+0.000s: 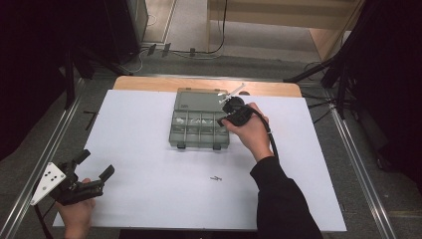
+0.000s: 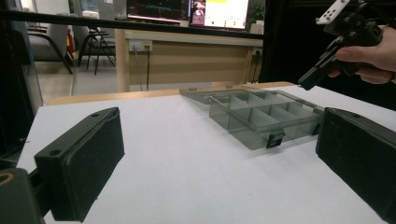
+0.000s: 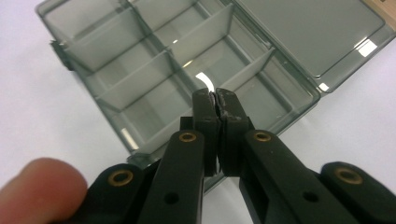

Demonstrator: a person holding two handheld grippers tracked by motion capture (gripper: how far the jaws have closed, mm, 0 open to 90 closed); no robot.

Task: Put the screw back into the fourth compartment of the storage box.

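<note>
While the right gripper point(image 3: 216, 99) hangs over the open compartment box point(image 1: 200, 130) at the far middle of the white table point(image 1: 149, 164), its jaws stand pressed together above a near-right compartment, probably carrying a small part to drop there. Whether anything sits between the tips cannot be made out. The left gripper point(image 1: 94, 164) rests at the table's near left corner, jaws apart and empty, clear of the work. A small dark part point(image 1: 215, 178) lies near the front edge, too small to identify.
</note>
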